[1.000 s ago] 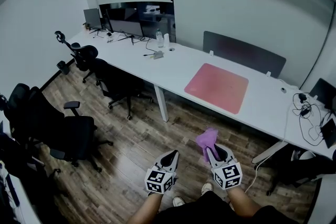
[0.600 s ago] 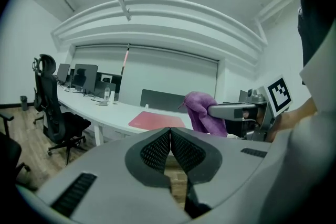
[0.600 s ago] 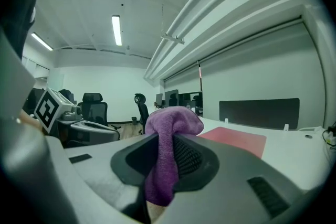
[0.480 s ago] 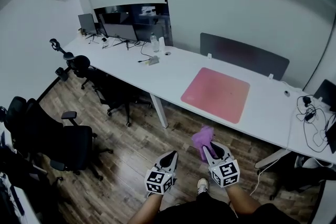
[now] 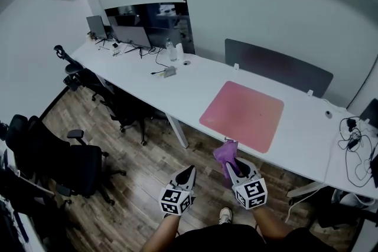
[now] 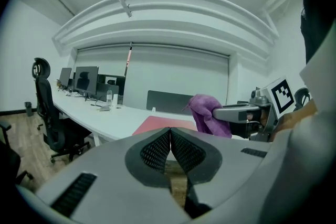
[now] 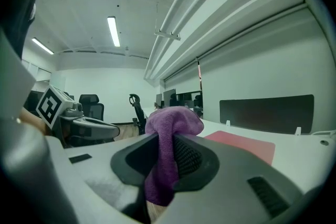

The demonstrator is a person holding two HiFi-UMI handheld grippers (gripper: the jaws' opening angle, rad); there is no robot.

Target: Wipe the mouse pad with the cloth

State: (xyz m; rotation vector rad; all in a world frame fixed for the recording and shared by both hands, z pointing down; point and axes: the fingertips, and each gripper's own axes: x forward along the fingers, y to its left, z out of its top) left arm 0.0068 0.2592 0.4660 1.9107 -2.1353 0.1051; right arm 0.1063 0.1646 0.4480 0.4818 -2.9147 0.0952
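Two hand-held tools are shown above the wooden floor (image 5: pixel 147 171), at the near edge of a long white desk (image 5: pixel 177 88).

Left claw (image 5: pixel 189 169): its jaws are pressed together tip to tip, with nothing between them. It points toward the desk and is clear of it.

Right claw (image 5: pixel 231 164): its jaws pinch a purple cloth (image 5: pixel 225 151). The cloth bunches above the jaw tips and a fold hangs down between them. The right claw lies just beside the left claw, and both point the same way.

Mouse pad (image 5: pixel 242 115): a pink square sheet lying flat on the desk, directly ahead of the right claw. The cloth is held in the air in front of the pad's near edge and does not touch the pad.

Other features: a grey partition screen (image 5: pixel 277 68) stands along the far edge of the desk behind the pad. Dark monitors (image 5: pixel 133 35) and a clear bottle (image 5: pixel 172 50) stand at the desk's far left end, well apart from the pad. A tangle of black cables (image 5: pixel 354 138) lies at the right end of the desk. Black office chairs (image 5: pixel 71 156) stand on the floor to the left.
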